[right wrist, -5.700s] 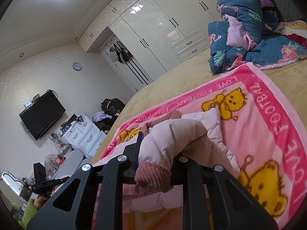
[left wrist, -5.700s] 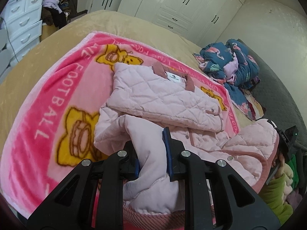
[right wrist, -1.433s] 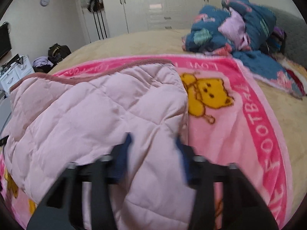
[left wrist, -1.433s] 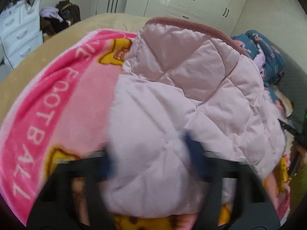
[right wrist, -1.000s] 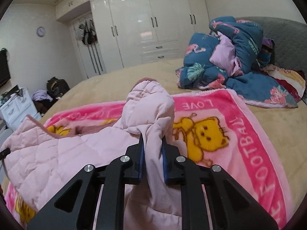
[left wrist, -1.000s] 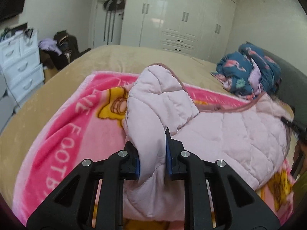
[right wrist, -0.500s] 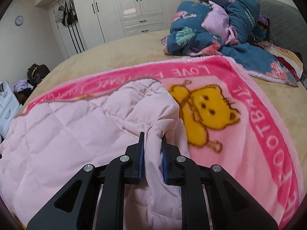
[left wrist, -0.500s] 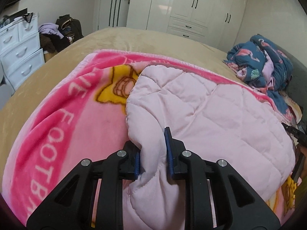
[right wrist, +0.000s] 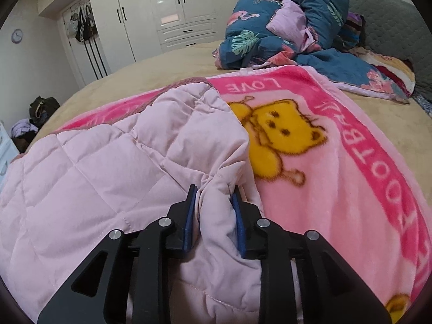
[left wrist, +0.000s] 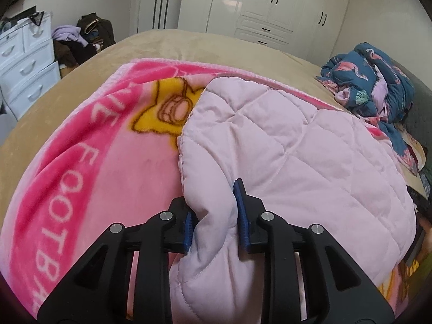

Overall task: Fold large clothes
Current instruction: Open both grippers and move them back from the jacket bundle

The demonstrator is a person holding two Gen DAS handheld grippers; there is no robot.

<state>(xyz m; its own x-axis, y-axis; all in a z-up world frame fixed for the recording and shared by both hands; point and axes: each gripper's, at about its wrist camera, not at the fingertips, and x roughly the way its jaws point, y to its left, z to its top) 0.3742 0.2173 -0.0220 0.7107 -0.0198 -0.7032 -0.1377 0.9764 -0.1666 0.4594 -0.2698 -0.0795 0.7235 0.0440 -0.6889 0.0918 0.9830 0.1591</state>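
A pale pink quilted jacket (left wrist: 291, 145) lies spread, smooth back side up, on a pink cartoon blanket (left wrist: 89, 162). My left gripper (left wrist: 214, 216) is shut on the jacket's near left corner, with a fold of fabric bunched between its blue pads. In the right wrist view the same jacket (right wrist: 108, 167) covers the left half of the blanket (right wrist: 351, 162). My right gripper (right wrist: 213, 213) is shut on the jacket's near right corner. Both grippers hold the fabric low over the blanket.
The blanket lies on a tan bed (left wrist: 81, 75). A heap of blue flamingo bedding (right wrist: 286, 27) sits near the grey headboard (right wrist: 391, 21). White wardrobes (left wrist: 264, 5) stand behind, and a white drawer unit (left wrist: 24, 62) with piled clothes beside it is at the left.
The jacket, held up bunched a second ago, has been swung over and lowered flat onto the blanket. Both grippers have come down and spread apart, still holding their corners.
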